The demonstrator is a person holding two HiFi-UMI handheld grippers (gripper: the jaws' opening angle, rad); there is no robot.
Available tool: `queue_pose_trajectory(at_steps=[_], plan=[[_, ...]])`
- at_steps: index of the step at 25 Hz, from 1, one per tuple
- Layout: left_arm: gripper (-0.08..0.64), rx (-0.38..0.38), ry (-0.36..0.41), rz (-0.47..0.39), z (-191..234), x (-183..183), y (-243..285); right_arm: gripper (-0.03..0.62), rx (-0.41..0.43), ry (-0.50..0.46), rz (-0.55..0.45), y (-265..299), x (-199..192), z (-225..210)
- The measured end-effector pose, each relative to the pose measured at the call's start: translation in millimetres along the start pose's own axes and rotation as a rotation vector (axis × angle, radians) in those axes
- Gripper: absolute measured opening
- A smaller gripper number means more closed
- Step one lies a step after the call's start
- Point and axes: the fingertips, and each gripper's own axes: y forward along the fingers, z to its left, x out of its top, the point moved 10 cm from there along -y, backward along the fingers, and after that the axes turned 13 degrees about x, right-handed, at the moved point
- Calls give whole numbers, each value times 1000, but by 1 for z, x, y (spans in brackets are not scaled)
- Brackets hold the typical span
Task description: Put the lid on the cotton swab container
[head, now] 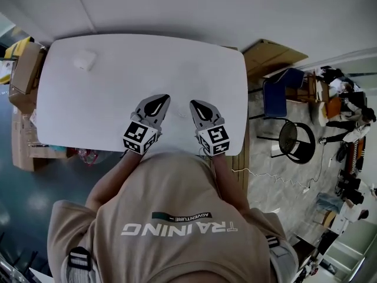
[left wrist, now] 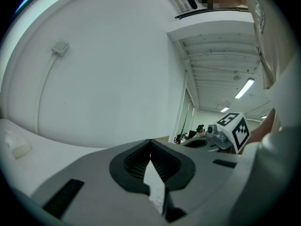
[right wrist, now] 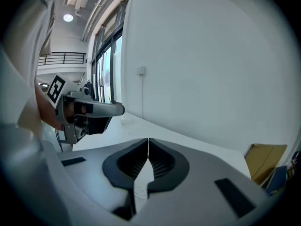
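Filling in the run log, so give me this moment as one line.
left gripper: shut, empty | right gripper: shut, empty | both: near edge of table | small white box: far left corner, untouched

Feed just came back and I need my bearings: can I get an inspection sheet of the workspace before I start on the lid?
Surface: white rectangular table, mostly bare.
Job's things: small white box at far left corner, probably the swab container; lid too small to tell.
Clutter: nothing seen.
Grippers: left gripper and right gripper over near edge, jaws together, empty.
Cables: white cord down the wall; thin cable on floor, right.
Surroundings: brown cardboard boxes left, black chair right.
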Motion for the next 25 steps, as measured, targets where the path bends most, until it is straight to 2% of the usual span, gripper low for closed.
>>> queue_pose_trajectory(at_steps=[9,18,25], plan=[[12,53,-3,4,8,1,-15,18,85,76,215,42,-39,-6],[12,63,-3,14,2,0,-28,18,93,144,273,44,-67,-12],[12,80,-3,11,1,-1,-38,18,104,109,311,49,-72,-6]])
